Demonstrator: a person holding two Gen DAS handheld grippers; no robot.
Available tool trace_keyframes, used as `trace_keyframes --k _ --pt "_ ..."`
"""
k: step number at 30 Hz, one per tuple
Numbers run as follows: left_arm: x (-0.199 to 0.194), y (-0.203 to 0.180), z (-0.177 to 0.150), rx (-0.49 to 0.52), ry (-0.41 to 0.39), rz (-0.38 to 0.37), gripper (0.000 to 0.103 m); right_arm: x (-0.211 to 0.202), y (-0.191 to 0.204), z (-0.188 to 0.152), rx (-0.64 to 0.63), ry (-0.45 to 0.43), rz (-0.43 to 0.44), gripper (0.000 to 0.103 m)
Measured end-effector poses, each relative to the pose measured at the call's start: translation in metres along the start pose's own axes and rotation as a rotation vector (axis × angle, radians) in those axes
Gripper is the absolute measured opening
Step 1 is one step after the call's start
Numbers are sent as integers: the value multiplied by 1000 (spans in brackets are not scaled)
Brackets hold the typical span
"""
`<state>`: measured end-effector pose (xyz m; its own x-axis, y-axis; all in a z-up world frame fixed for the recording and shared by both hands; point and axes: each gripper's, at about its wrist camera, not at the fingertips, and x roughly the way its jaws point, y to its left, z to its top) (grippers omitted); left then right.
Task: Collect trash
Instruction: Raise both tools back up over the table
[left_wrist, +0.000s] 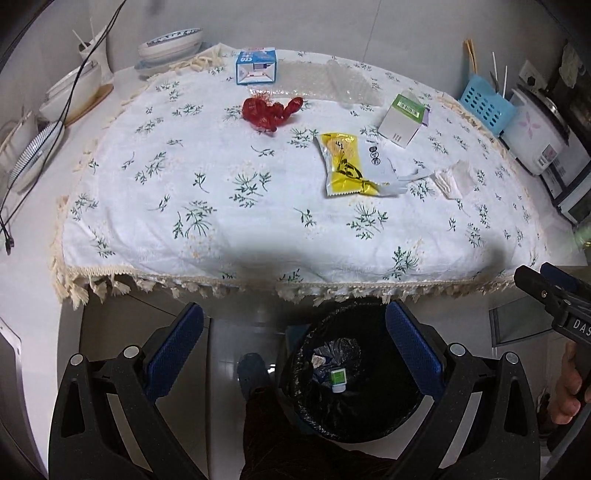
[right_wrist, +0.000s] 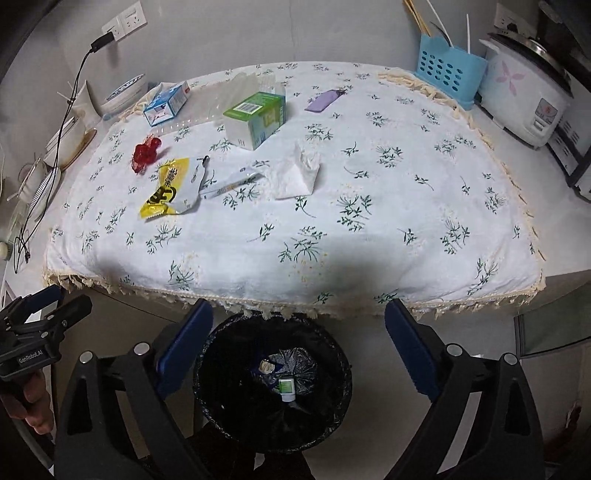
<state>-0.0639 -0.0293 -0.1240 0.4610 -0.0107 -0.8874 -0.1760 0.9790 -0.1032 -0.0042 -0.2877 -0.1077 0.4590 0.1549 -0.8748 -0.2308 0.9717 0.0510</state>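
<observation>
Left gripper (left_wrist: 293, 349): jaws spread wide with nothing between the blue pads, held over the floor in front of the table edge; the bin sits under its right finger.
Right gripper (right_wrist: 298, 345): jaws wide apart and empty, poised directly above the bin mouth, which lies between its two fingers.
Hands: a hand (left_wrist: 567, 391) grips the right tool's handle at the edge of the left view; another hand (right_wrist: 27, 400) holds the left tool in the right view.
Trash bin (right_wrist: 221, 391): round, lined with a black bag, standing on the floor just below the fringed table edge; a small green-and-white bottle (right_wrist: 286, 387) and crumpled wrappers lie at its bottom.
Tablecloth (right_wrist: 388, 229): white with green sprigs, spread over the table beyond both tools.
Yellow wrapper (right_wrist: 168, 190): flat on the cloth, nearest the grippers, toward the left.
Tissue (right_wrist: 297, 175): crumpled, just right of the yellow wrapper and a thin white packet (right_wrist: 229, 184).
Red wrapper (right_wrist: 145, 153): balled up, farther back on the left.
Green-and-white box (right_wrist: 255, 118): tilted, mid-table toward the back.
Blue-and-white box (right_wrist: 166, 103): at the far left corner, beside clear plastic packaging (right_wrist: 255, 83).
Purple packet (right_wrist: 324, 100): far side, right of the green-and-white box.
Surroundings: blue utensil basket (right_wrist: 448, 72) and rice cooker (right_wrist: 524, 96) on the far right; bowls (left_wrist: 171, 46) on the far left.
</observation>
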Motion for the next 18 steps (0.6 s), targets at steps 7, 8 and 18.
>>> trace_keyframes --k 7,8,18 --pt "-6 0 31 7 -24 -14 97 -10 3 22 -3 -38 -12 91" --pt "-6 0 36 6 -28 -17 97 -11 4 26 -5 -43 -13 91" --pt "5 10 80 17 -38 -33 97 -12 8 62 13 -80 -30 94"
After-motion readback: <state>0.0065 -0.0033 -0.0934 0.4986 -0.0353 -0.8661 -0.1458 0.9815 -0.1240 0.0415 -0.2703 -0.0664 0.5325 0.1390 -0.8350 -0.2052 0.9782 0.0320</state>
